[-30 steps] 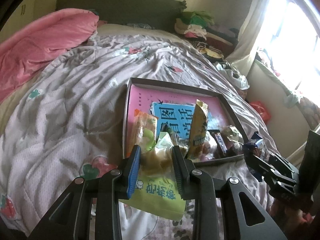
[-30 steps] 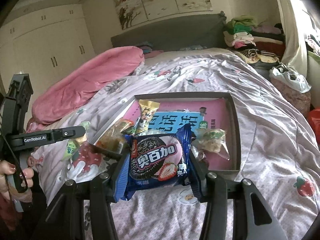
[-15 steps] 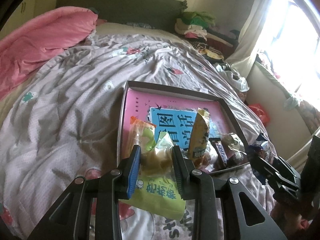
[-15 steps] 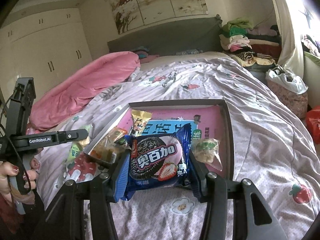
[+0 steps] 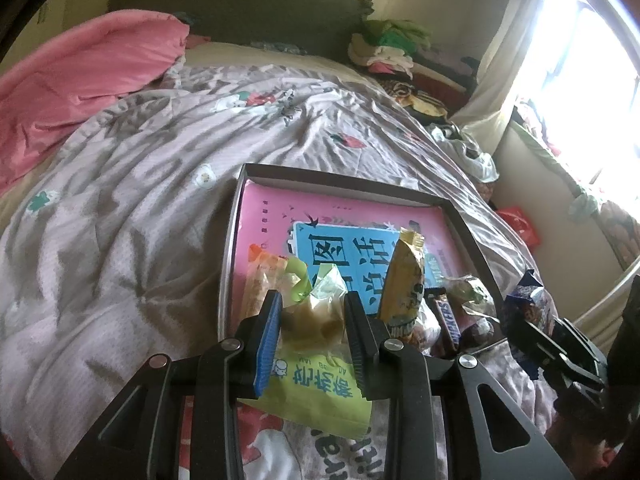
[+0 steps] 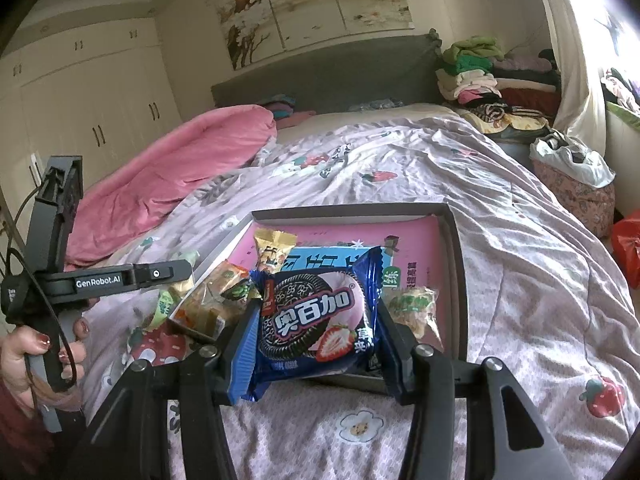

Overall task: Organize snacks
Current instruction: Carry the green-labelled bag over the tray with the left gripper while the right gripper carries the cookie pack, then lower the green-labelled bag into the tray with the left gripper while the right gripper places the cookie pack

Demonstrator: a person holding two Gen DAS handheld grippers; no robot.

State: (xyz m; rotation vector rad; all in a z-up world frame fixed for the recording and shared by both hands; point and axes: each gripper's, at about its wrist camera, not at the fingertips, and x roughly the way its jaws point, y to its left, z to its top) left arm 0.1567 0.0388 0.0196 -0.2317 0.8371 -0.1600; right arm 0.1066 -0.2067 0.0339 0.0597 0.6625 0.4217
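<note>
Yellow-green snack bag (image 5: 320, 388) clamped in left gripper (image 5: 313, 332), jaws pinching its crumpled top, bag hanging over bed quilt (image 5: 120, 216) at near edge of tray (image 5: 344, 178). Right gripper (image 6: 314, 340) grips blue cookie packet (image 6: 316, 312) by both sides, above tray's near rim. Orange packet (image 5: 260, 276), tall yellow packet (image 5: 404, 276), chocolate bar (image 5: 448, 316) lie inside tray.

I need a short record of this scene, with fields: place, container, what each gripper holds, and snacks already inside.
place: bed with a flowered cover
container: shallow box, pink inside
left gripper: shut on a yellow-green snack bag
right gripper: shut on a blue cookie pack
inside the box: yellow packet, chocolate bar, clear bag of snacks
</note>
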